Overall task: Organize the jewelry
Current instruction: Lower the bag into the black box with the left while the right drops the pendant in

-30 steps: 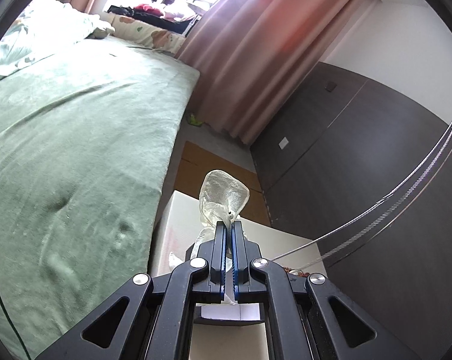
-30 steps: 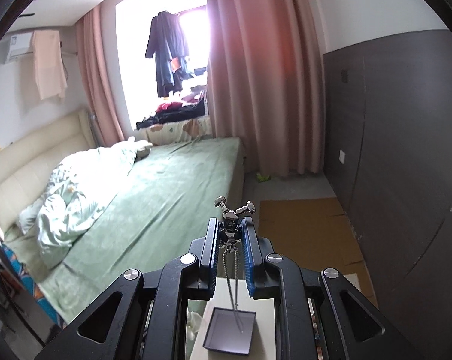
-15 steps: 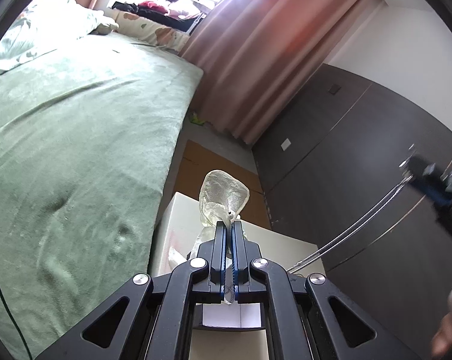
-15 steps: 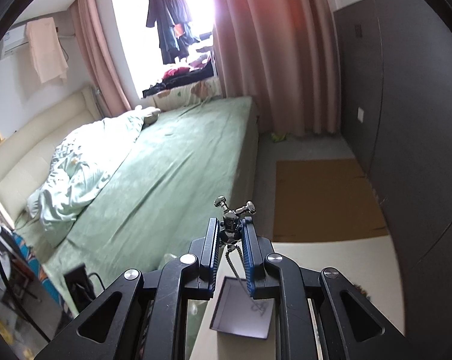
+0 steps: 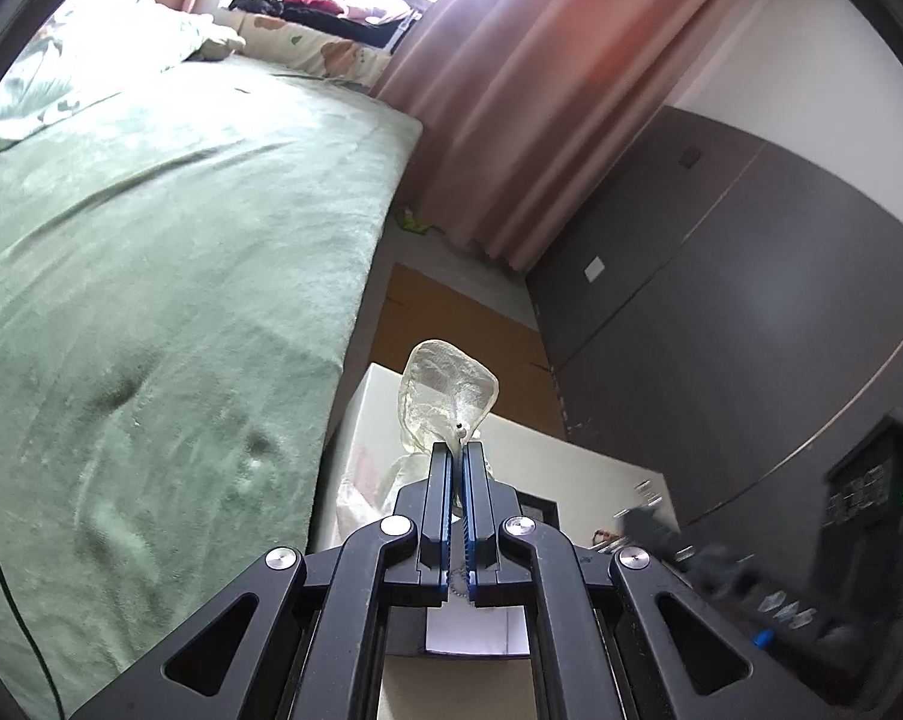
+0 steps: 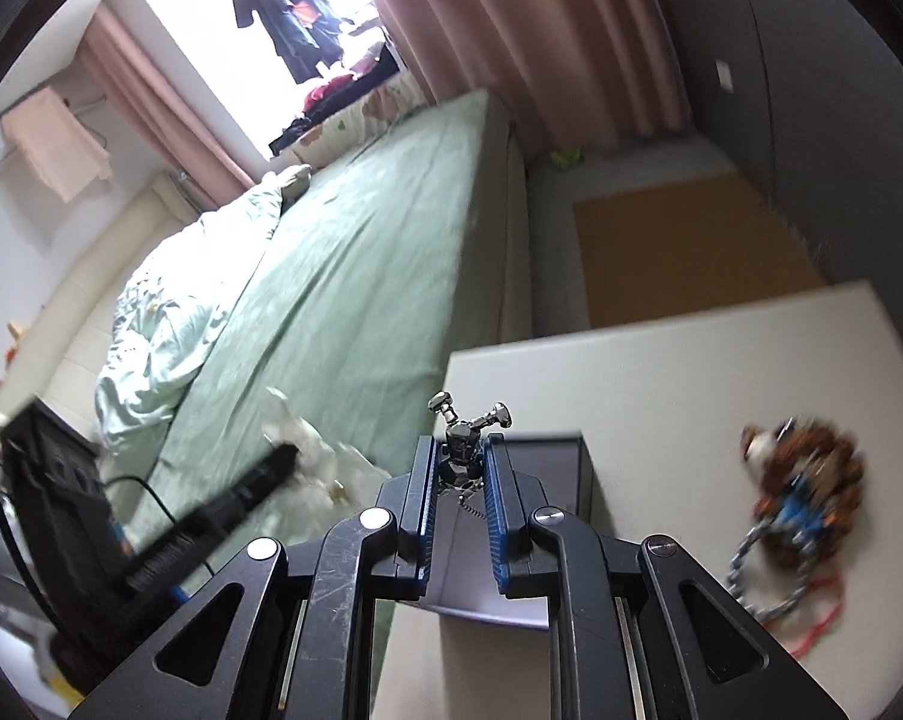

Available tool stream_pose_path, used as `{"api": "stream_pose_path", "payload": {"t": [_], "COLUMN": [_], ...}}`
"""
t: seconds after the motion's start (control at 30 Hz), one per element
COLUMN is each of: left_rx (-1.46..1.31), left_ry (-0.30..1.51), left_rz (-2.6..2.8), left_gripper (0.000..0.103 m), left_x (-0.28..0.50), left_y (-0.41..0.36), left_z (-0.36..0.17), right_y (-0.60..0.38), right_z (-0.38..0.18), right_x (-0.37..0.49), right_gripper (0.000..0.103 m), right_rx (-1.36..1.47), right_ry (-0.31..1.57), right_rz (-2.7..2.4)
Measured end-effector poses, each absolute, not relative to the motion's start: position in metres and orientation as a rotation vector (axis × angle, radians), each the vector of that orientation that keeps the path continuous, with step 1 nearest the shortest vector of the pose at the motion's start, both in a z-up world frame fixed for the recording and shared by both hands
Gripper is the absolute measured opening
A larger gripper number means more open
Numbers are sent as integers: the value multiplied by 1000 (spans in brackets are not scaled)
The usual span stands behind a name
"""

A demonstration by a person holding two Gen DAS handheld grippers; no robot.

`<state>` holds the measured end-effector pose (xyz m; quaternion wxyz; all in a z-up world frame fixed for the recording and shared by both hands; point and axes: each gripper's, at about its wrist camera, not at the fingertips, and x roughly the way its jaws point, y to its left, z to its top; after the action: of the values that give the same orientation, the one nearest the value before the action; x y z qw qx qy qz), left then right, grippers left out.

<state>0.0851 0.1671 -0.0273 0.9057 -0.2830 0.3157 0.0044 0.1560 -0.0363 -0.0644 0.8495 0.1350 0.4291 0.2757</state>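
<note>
My left gripper (image 5: pixel 457 450) is shut on a chain with a clear glassy leaf-shaped pendant (image 5: pixel 445 390) that sticks up past the fingertips. My right gripper (image 6: pixel 460 441) is shut on a small dark metal figure pendant (image 6: pixel 463 432) whose chain hangs down between the fingers. Both are above a dark open jewelry box (image 6: pixel 547 540) with a pale lining on a white table (image 6: pixel 691 372). The box also shows in the left wrist view (image 5: pixel 475 630). The right gripper appears blurred at the lower right of the left wrist view (image 5: pixel 661 531).
A pile of brown and blue beaded jewelry with a chain (image 6: pixel 805 498) lies on the table right of the box. Crumpled clear plastic (image 6: pixel 325 456) lies at the table's left edge. A green bed (image 5: pixel 151 240) is to the left, a dark wall panel (image 5: pixel 721 300) to the right.
My right gripper has tilted down and moved toward the table with the figure pendant; the box and bead pile have come into its view. My left gripper has stayed nearly still.
</note>
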Motion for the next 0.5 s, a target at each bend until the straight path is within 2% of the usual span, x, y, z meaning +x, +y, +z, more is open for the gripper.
{"api": "stream_pose_path", "payload": {"t": [0.1, 0.13, 0.17, 0.23, 0.5], "left_rx": [-563, -561, -559, -542, -508], "left_ry": [668, 675, 681, 688, 746], "left_rz": [4, -2, -11, -18, -69], "left_gripper": [2, 2, 2, 2, 3], "left_x": [89, 91, 92, 96, 109], "left_y": [159, 156, 152, 143, 103], "left_z": [-31, -32, -33, -35, -46], "right_y": [-42, -46, -49, -59, -103], "right_z": [-82, -82, -82, -77, -62], "right_x": [164, 165, 164, 160, 157], "right_gripper": [17, 24, 41, 59, 60], "right_rx": [324, 339, 345, 358, 435], "right_ry": [996, 995, 992, 963, 929], "right_rz": [601, 613, 615, 598, 519]}}
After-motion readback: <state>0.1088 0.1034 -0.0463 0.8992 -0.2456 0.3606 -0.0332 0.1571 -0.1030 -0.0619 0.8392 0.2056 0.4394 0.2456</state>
